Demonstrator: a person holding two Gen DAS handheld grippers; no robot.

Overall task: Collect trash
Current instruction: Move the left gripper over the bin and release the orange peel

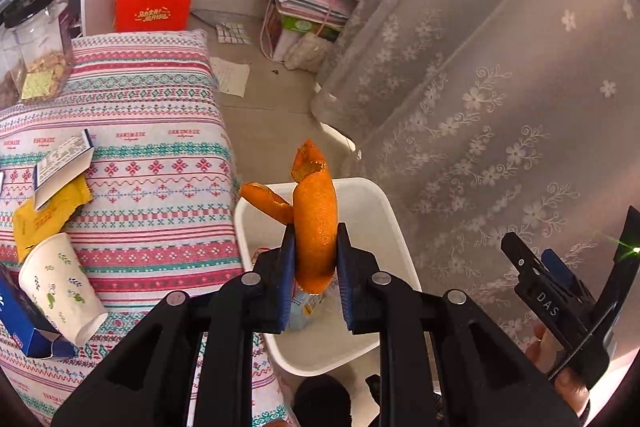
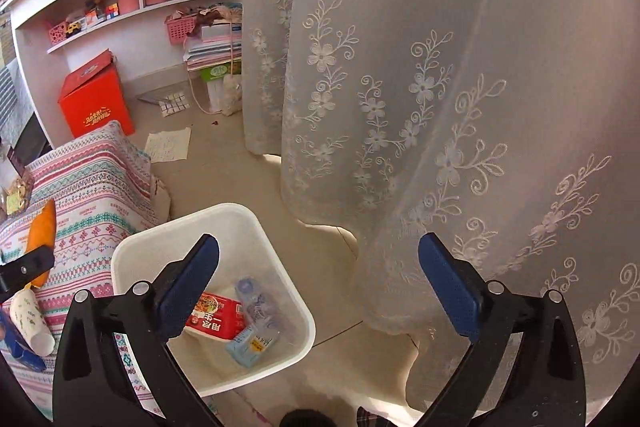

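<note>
A: Over the white bin (image 1: 384,211), the left gripper (image 1: 316,267) is pinching an orange peel (image 1: 316,223) upright between its fingers (image 1: 287,267), presumably so that it drops inside once let go.

B: Right gripper (image 2: 318,287)?

A: Its fingers (image 2: 448,283) are standing spread wide, nothing between them; it is hanging above the bin's 3 o'clock side. A red carton (image 2: 216,319) and a small blue box (image 2: 252,347) are lying in the bin.

B: Remaining?

A: A paper cup (image 1: 60,287) and a yellow wrapper (image 1: 44,215) are waiting on the desk (image 1: 160,187), at 9 o'clock from the bin.
</note>
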